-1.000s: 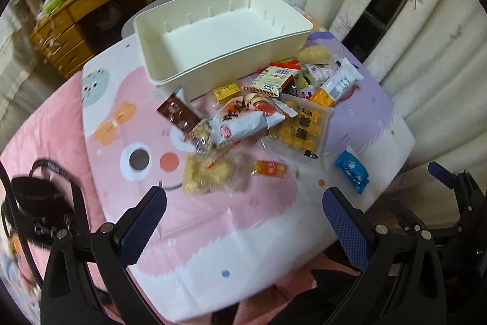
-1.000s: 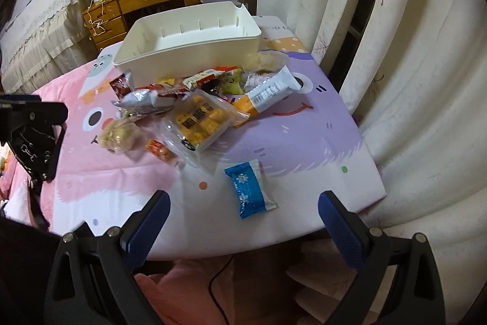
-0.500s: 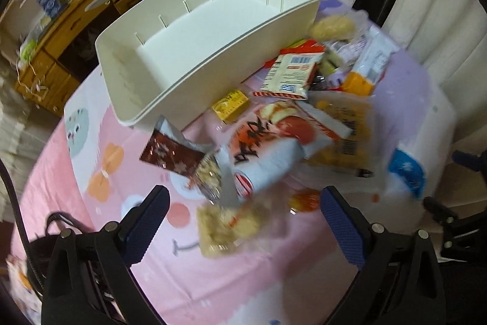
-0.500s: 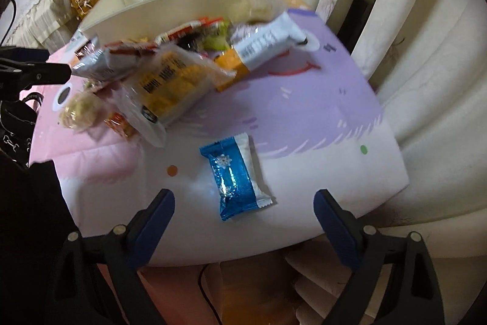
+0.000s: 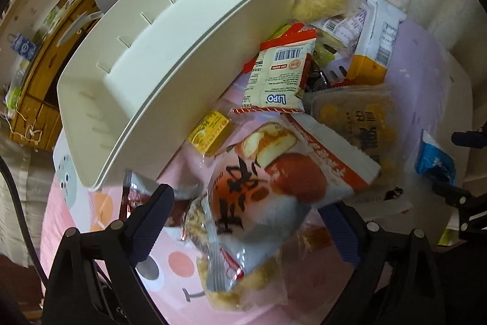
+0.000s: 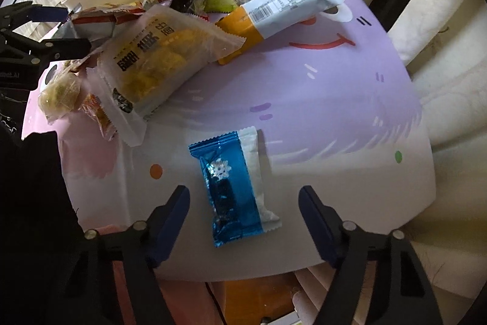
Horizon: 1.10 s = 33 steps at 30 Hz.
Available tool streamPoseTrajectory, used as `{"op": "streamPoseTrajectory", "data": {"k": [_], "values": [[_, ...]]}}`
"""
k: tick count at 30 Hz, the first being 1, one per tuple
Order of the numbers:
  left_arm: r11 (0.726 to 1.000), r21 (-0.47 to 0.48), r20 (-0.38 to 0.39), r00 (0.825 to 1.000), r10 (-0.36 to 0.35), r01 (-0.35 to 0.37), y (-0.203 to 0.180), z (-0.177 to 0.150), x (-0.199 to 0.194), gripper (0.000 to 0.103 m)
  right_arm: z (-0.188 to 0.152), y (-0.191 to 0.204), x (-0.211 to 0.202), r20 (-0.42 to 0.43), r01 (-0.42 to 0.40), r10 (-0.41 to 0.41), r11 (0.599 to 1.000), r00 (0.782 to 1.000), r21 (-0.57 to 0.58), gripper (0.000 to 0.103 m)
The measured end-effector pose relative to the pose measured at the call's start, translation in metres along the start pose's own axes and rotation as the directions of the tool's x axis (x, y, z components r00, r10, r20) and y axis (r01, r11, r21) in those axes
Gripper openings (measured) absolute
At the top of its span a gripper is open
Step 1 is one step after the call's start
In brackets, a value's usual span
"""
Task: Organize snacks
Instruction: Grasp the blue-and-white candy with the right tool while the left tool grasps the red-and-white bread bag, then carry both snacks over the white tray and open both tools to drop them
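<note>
Left gripper (image 5: pixel 243 221) aimed steeply down over big white-red snack bag (image 5: pixel 274 188) near white bin (image 5: pixel 170 51); jaws closing, not gripping yet. Right gripper (image 6: pixel 243 209) pointing straight down, jaws narrowing round blue wrapper (image 6: pixel 231 188) at near table edge, pads still clear.

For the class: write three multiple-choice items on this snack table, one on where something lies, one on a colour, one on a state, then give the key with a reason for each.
1. Where does the blue foil snack packet lie?
A. inside the bin
B. alone on the tablecloth, apart from the pile
C. under the pile

2. What colour is the large plastic storage bin?
A. cream white
B. green
C. black

3. What does the bin hold?
A. many snacks
B. one packet
C. nothing visible

Key: B, the packet lies by itself between the closing, not yet touching fingers of the right gripper; A, its walls and floor are cream white; C, the floor that shows in the left wrist view is bare, and the snacks lie outside it.
</note>
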<state>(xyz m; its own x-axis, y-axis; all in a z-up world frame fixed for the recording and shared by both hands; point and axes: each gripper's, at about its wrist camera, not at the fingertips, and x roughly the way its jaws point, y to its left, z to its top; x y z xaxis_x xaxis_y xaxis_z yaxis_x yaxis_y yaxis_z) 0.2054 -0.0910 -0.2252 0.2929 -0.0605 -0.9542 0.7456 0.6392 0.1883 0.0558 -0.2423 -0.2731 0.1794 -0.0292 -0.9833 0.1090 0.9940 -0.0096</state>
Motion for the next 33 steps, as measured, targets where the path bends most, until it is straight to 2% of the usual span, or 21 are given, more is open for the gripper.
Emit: {"op": "streamPoseTrajectory", "data": {"k": [3,7,9,12,14,20,26,33], "values": [[1.0,-0.007,-0.01,1.0,-0.019,0.019,-0.001,0.005,0.007,0.084,0.002,-0.004,0.003,-0.014,-0.008,0.008,1.0,1.0,0.008,0.061],[0.999,-0.01,-0.013,0.999,-0.046,0.046,-0.001,0.011,0.011,0.075,0.005,-0.006,0.007,-0.041,-0.03,0.031,1.0,0.999,0.004,0.056],[0.999,-0.01,-0.016,0.999,-0.044,0.044,-0.003,0.012,0.013,0.067,0.006,-0.006,0.008,-0.054,-0.033,0.033,0.999,0.998,-0.004,0.052],[0.999,-0.021,-0.011,0.999,-0.037,0.036,-0.004,0.012,0.013,0.064,0.01,-0.008,0.009,-0.052,-0.028,0.028,0.999,0.998,-0.016,0.047],[0.999,-0.032,-0.005,0.999,-0.035,0.035,-0.002,0.011,0.01,0.061,0.011,-0.01,0.009,-0.049,-0.025,0.024,1.0,0.999,-0.015,0.038],[0.996,-0.085,0.017,1.0,-0.013,0.014,0.001,0.0,-0.005,0.059,0.023,-0.015,0.008,-0.048,-0.02,0.019,1.0,0.999,-0.006,0.031],[0.984,-0.176,0.052,0.999,-0.014,0.023,0.008,-0.017,-0.029,0.059,0.02,-0.019,0.003,-0.031,-0.009,0.009,1.0,0.999,0.007,0.03],[0.971,-0.237,0.072,0.997,-0.008,0.025,0.014,-0.038,-0.056,0.059,0.005,-0.019,-0.021,0.016,0.001,-0.001,1.0,1.0,0.026,0.03]]}}
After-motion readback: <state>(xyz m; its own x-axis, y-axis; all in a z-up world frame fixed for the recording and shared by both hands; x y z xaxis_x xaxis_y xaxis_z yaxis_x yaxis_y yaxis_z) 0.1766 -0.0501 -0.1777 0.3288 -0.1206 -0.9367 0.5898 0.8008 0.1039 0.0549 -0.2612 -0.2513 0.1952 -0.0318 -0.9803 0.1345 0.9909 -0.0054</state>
